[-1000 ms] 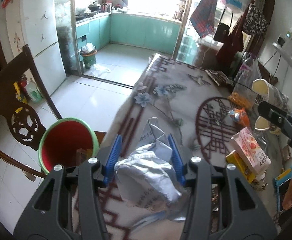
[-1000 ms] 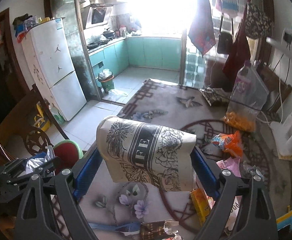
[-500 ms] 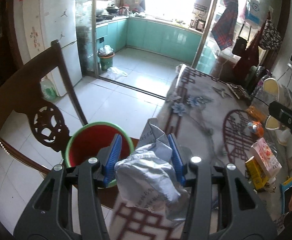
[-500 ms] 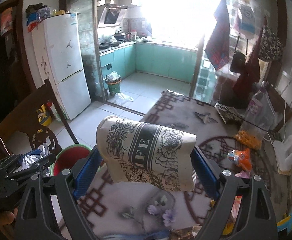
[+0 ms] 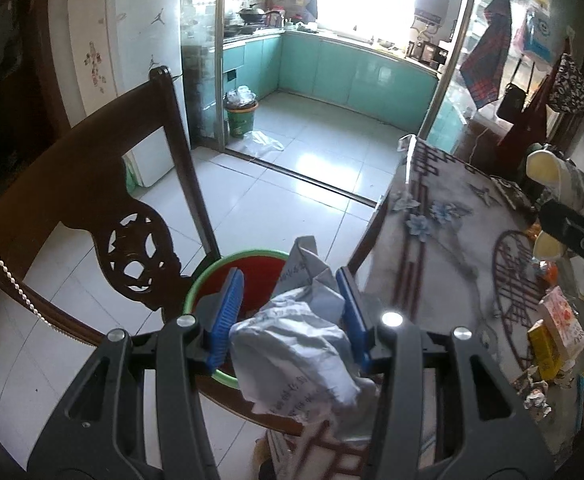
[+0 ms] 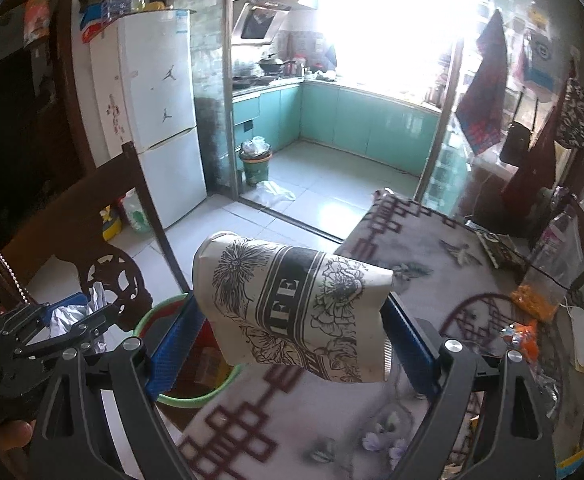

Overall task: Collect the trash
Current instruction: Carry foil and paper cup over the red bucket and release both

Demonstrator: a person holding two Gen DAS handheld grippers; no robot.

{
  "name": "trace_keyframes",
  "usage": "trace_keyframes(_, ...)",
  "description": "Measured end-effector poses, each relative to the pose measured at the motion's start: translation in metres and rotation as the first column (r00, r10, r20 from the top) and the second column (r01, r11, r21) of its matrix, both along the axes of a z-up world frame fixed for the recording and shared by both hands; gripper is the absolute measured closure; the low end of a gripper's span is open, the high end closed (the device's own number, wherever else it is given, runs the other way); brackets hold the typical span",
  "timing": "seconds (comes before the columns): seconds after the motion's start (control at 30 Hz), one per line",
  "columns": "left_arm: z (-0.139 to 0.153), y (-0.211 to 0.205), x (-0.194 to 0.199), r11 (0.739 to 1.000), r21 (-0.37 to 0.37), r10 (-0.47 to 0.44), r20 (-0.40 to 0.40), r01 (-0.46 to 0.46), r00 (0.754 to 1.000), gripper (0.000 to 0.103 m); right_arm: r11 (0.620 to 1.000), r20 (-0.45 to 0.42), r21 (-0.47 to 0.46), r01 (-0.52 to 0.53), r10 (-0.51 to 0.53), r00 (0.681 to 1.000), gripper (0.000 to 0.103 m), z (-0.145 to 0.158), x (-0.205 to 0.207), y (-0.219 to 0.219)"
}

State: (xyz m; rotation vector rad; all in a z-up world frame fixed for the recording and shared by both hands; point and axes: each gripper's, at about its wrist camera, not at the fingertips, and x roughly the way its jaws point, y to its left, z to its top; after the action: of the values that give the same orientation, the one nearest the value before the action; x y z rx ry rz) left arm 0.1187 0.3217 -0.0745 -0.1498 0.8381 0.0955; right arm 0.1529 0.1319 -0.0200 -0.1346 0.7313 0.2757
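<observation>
My left gripper [image 5: 288, 280] is shut on a crumpled sheet of printed paper [image 5: 295, 344] and hangs over the rim of a red bin with a green rim [image 5: 248, 255], which stands on the floor by the table's corner. My right gripper [image 6: 290, 308] is shut on a flattened paper cup [image 6: 284, 284] with black flower print, lying sideways between the blue pads. It hovers over the table edge, just right of the bin [image 6: 160, 308]. In the right wrist view the left gripper [image 6: 72, 312] shows at the lower left, still holding its paper.
A dark carved wooden chair [image 5: 92, 184] stands close left of the bin. The table, under a patterned cloth [image 5: 451, 232], carries a pink packet [image 5: 559, 316], a yellow box [image 5: 543, 344], an orange wrapper [image 6: 519, 336] and a snack bag [image 6: 547, 268]. White tiled floor lies beyond.
Both grippers have swung left, off the table's middle towards the bin, each keeping its load. The bin now lies under the left jaws; the chair looms larger.
</observation>
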Motion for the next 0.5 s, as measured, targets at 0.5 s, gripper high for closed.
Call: trace_keyframes(0.5, -0.012, 0.041, 0.035, 0.999, 0.046, 0.009, -0.021, -0.008, 1.000, 0.057, 0.998, -0.130, 0.042, -0.050, 0.055, 0.990, 0.017, -0.044, 0.040, 0.048)
